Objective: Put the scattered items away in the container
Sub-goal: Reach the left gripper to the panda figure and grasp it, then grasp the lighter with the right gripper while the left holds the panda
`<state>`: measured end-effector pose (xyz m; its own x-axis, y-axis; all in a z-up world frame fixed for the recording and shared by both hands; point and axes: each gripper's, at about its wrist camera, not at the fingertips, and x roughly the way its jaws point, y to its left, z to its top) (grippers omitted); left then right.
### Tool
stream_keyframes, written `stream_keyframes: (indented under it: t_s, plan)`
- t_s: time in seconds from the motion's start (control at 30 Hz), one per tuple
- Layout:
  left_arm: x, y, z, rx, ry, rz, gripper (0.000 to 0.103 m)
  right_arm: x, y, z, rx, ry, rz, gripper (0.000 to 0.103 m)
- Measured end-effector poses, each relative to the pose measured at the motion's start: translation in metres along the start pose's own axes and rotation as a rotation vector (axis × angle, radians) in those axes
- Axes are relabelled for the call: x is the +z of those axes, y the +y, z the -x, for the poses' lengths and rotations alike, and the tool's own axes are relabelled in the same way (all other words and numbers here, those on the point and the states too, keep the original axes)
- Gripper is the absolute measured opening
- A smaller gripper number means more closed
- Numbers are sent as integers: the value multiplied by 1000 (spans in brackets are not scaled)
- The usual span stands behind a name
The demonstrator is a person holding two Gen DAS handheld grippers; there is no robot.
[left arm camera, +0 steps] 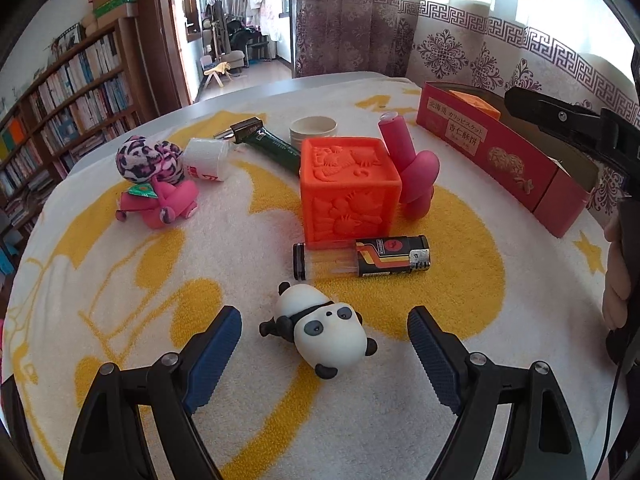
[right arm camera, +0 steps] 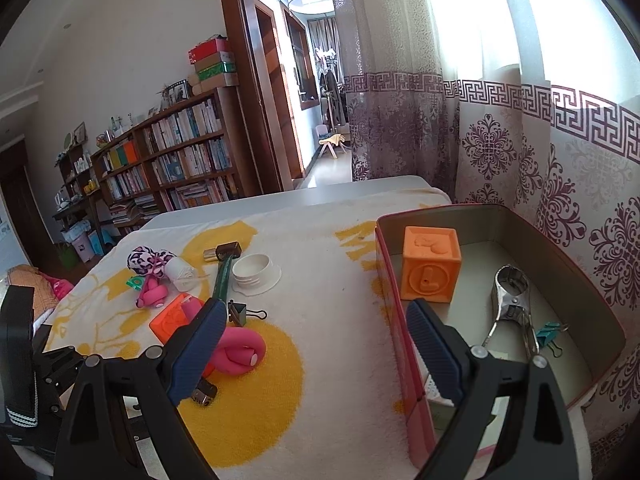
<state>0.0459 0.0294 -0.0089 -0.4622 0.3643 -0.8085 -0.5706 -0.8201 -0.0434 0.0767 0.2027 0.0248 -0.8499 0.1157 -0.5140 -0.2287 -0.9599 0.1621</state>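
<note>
Two orange blocks: one in the middle of the left wrist view on the towel, one inside the red box at the right of the right wrist view. One panda toy lies low in the frame, and one lighter sits just above it. There are two clips, black on the towel and blue in the box. A bookshelf stands at the left of the room, curtains at the right. The left gripper is spread wide around the panda, not touching it. The right gripper is spread wide too, holding nothing, one finger over the box.
</note>
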Motion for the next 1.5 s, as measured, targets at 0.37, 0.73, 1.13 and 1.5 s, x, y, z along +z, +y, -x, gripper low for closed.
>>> stream_keyframes:
  t_s: [0.37, 0.73, 1.13, 1.5]
  plan:
    - [1, 9, -1, -14, -12, 90, 51, -1, 8, 2, 42, -4, 32, 94]
    - [1, 33, 19, -20, -75, 192, 51, -11, 29, -8, 184, 64, 90, 94]
    - [-4, 60, 21, -7, -75, 308, 51, -33, 72, -14, 297, 153, 289, 94]
    - [-6, 68, 23, 4, -81, 340, 51, -43, 73, -46, 326, 337, 245, 55]
